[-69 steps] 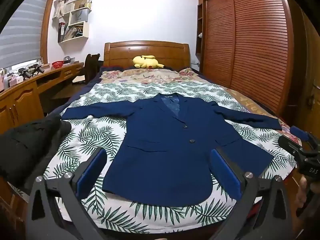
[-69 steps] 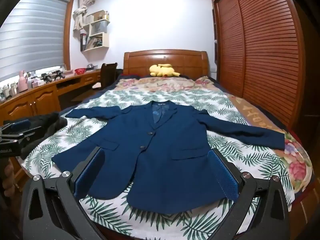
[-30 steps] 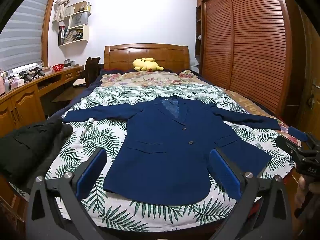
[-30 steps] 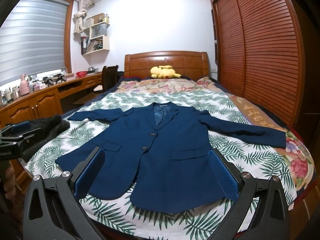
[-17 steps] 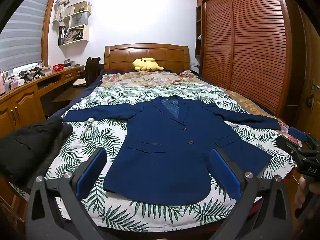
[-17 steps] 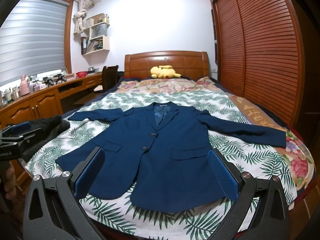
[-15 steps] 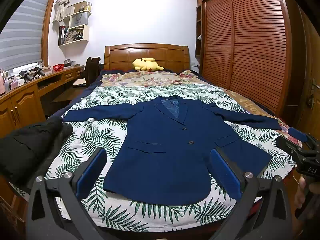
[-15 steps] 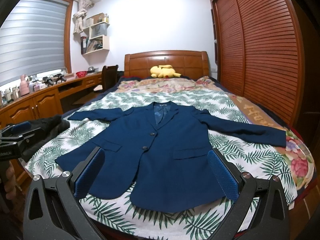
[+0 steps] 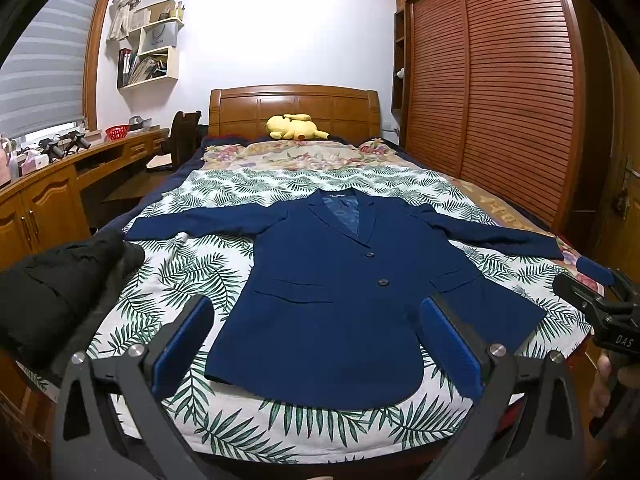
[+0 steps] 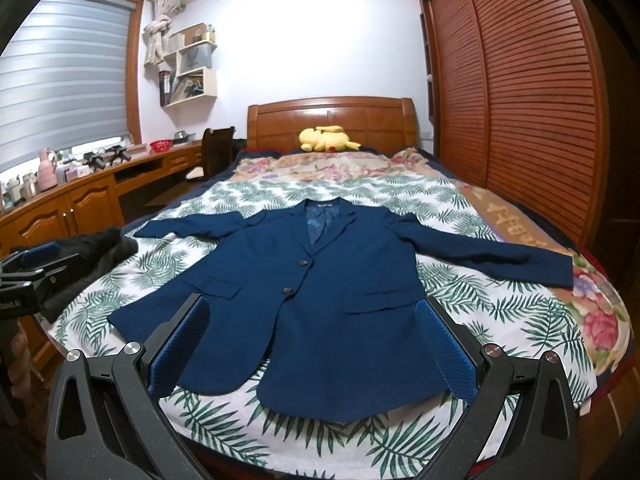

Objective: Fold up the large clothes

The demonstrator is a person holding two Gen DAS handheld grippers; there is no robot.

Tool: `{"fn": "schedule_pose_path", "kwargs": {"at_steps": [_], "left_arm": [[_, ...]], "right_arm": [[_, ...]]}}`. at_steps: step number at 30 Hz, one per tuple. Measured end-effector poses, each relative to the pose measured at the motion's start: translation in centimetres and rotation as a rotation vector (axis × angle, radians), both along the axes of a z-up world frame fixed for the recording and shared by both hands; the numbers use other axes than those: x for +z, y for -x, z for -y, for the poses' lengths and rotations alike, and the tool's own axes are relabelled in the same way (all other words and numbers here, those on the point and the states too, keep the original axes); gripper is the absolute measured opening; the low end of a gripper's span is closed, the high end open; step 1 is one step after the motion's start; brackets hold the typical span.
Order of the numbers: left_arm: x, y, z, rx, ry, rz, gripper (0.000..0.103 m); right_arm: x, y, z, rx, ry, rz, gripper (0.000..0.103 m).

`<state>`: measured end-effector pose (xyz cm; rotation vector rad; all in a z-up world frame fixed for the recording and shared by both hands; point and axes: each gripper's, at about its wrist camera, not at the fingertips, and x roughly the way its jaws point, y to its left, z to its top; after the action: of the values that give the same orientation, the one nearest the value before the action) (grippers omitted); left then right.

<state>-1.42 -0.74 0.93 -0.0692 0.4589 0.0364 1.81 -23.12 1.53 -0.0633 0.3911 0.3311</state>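
Note:
A navy blue suit jacket (image 9: 340,288) lies flat and face up on the bed, buttoned, both sleeves spread out sideways; it also shows in the right wrist view (image 10: 316,292). My left gripper (image 9: 316,344) is open and empty, held above the foot of the bed near the jacket's hem. My right gripper (image 10: 312,344) is open and empty, also before the hem. Each gripper shows at the edge of the other's view: the right one (image 9: 596,300), the left one (image 10: 28,272).
The bed has a palm-leaf sheet (image 9: 188,272) and a wooden headboard (image 9: 294,108) with a yellow plush toy (image 9: 296,127). A black garment (image 9: 60,292) lies at the bed's left edge. A wooden desk (image 9: 44,196) runs along the left, a slatted wardrobe (image 9: 500,92) along the right.
Both grippers have drifted slightly over the last seconds, so the jacket sits a touch differently in view. The jacket has not moved and both grippers stay open.

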Motion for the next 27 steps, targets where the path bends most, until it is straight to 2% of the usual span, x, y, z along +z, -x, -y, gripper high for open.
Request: {"fn": "schedule_pose_path", "kwargs": {"at_steps": [20,27], "left_arm": [[-0.1,0.0,-0.1,-0.003,0.006,-0.001,0.103],[-1.3,-1.2,-1.2,0.011,-0.014,-0.024,0.103]], "right_arm": [[-0.1,0.0,-0.2,0.002,-0.003,0.001,0.103],[-1.1,-1.4,-1.4,0.038,0.021,-0.005,0.103]]}}
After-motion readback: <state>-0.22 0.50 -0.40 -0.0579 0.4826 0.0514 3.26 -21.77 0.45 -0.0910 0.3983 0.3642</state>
